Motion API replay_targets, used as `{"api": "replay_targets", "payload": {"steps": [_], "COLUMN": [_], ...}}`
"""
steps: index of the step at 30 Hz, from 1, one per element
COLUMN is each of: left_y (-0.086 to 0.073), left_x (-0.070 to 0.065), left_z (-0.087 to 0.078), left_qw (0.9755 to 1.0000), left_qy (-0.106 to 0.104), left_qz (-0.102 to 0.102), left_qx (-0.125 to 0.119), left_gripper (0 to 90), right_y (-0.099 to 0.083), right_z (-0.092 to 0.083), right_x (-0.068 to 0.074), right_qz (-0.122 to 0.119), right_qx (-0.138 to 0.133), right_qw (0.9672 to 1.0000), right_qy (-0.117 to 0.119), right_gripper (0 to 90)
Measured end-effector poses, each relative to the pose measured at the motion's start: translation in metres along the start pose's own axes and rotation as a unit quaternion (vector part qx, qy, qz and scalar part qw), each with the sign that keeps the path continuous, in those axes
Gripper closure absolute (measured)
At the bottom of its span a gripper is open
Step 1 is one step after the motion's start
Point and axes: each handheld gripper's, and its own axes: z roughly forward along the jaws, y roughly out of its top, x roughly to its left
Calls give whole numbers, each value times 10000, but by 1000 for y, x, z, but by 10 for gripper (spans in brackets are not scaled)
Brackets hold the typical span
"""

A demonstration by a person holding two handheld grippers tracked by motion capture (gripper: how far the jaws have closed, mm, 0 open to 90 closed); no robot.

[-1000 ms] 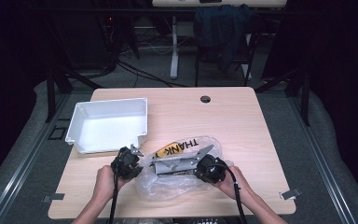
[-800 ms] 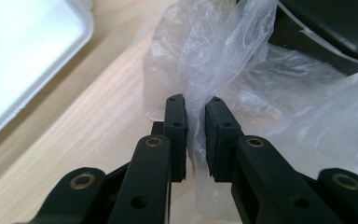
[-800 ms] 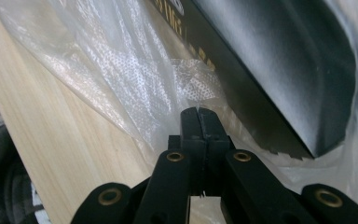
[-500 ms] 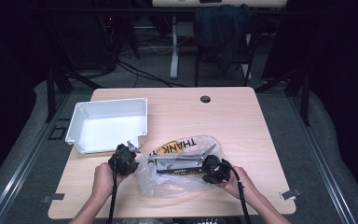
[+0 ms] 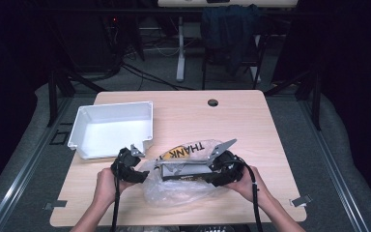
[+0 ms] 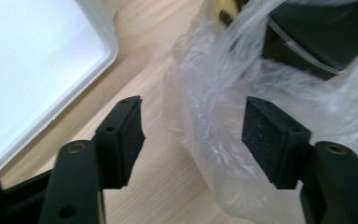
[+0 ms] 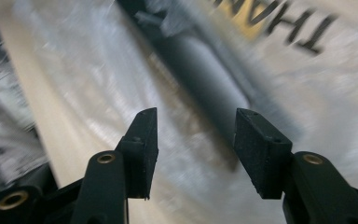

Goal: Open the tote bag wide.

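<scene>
A crumpled, clear plastic bag (image 5: 183, 181) lay on the near half of the light wooden table (image 5: 251, 125), between the person's two hands. It carried a yellow patch and dark lettering reading "THANK" (image 5: 183, 151) on its far side. Seen through the film, a long dark, box-like object (image 5: 186, 171) lay inside it, running left to right; its exact nature could not be made out.

The left gripper (image 6: 193, 135) stood released, its black jaws spread apart, at the bag's left edge. In the left gripper view the thin wrinkled film reached into the gap and lay against the right-hand jaw, while bare table showed between the jaws below.

The right gripper (image 7: 196, 144) was likewise released, jaws parted, at the bag's right end. In the right gripper view, which was blurred, the bag's shiny surface and the dark object lay beyond the jaws.

An open, rectangular white plastic tray (image 5: 79, 130) sat on the table's left side, just beyond the left gripper, apart from the bag.
</scene>
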Motion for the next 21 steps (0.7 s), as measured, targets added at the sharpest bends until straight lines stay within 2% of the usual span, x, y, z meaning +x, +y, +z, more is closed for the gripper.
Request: {"api": "replay_targets", "payload": {"steps": [2,3,4,5,6,8,9,11,14,16,18,19,20,21], "left_y": [0,0,0,0,0,1,1,1,2,3,4,4,4,3], "left_x": [-1,-1,-1,-1,-1,-2,-3,-6,-13,-18,-23,-23,-25,-24], "left_z": [-3,-4,-6,-8,-8,-14,-19,-25,-32,-33,-31,-31,-26,-23], "left_qw": [10000,9999,9999,9999,9999,9997,9994,9990,9984,9980,9983,9983,9988,9990], "left_qy": [-21,-35,-52,-74,-74,-153,-199,-252,-340,-459,-443,-443,-382,-360], "left_qz": [28,16,11,15,15,18,30,66,167,214,297,297,269,258], "left_qx": [-57,-104,-125,-146,-146,-211,-269,-368,-420,-383,-250,-250,-114,-53], "left_gripper": [345,338,323,317,310,290,286,281,275,273,278,291,310,328], "right_y": [7,9,11,11,11,12,12,11,9,6,4,2,2,2], "right_z": [-2,0,2,6,6,14,18,19,20,23,27,28,27,27], "right_x": [-6,-10,-14,-17,-17,-27,-37,-48,-62,-69,-73,-74,-76,-77], "right_qz": [-28,-5,31,49,49,146,235,399,697,831,946,1029,1041,1038], "right_qx": [-30,-25,24,65,65,194,264,221,378,518,593,525,492,483], "right_qw": [9994,9993,9994,9989,9989,9985,9979,9971,9957,9947,9937,9933,9933,9934], "right_qy": [-346,-385,-348,-451,-451,-487,-540,-603,-479,-301,-123,-20,18,-32], "right_gripper": [461,454,445,434,434,419,407,391,362,407,527,590,670,709]}}
